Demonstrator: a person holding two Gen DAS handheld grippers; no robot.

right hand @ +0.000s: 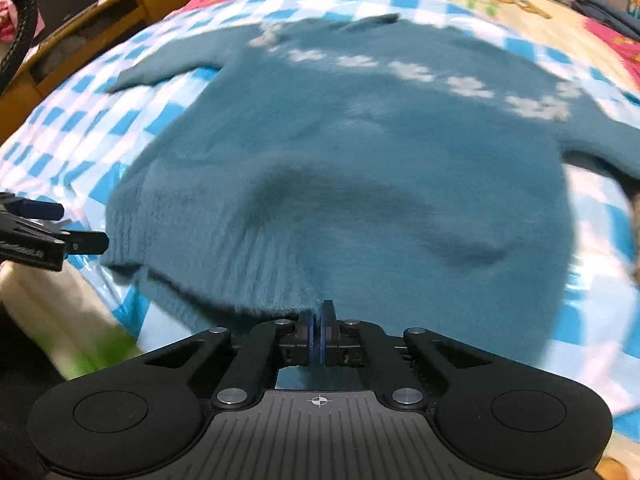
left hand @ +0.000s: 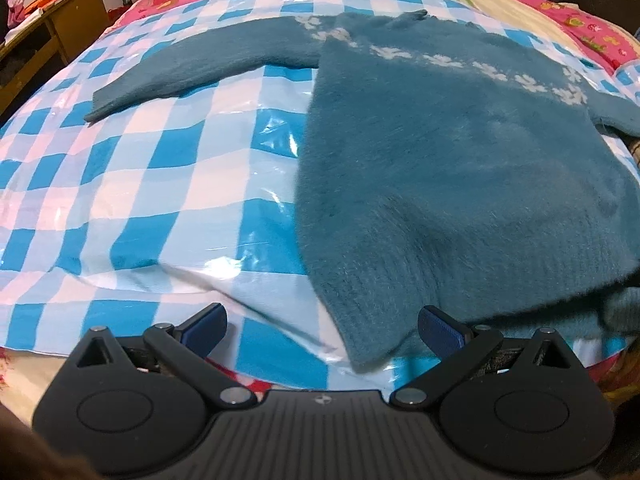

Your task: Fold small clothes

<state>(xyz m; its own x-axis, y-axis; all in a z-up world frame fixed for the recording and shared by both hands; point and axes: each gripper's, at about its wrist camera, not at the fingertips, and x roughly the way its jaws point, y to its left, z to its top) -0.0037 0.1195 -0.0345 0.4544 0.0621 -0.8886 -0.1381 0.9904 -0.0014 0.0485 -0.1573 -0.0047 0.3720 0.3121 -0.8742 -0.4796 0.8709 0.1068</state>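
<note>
Sweater point(right hand: 340, 168) hem pinched in right gripper point(right hand: 319, 334) jaws; left gripper point(left hand: 322, 330) jaws apart

Sweater point(left hand: 460, 168) flat on checked sheet point(left hand: 140, 184); sheet on bed; desk point(left hand: 60, 20) far left.

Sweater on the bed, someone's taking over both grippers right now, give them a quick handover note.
Left gripper: open, jaws wide, hovering at the sweater's near hem corner, holding nothing.
Right gripper: shut at the ribbed hem; it looks pinched on the fabric, which bunches up there, but the pads hide the contact.
Sweater lies face up on the blue checked sheet, both sleeves spread out.
Done: laid out. Left: no fold is visible yet; sleeves and body all remain.
</note>
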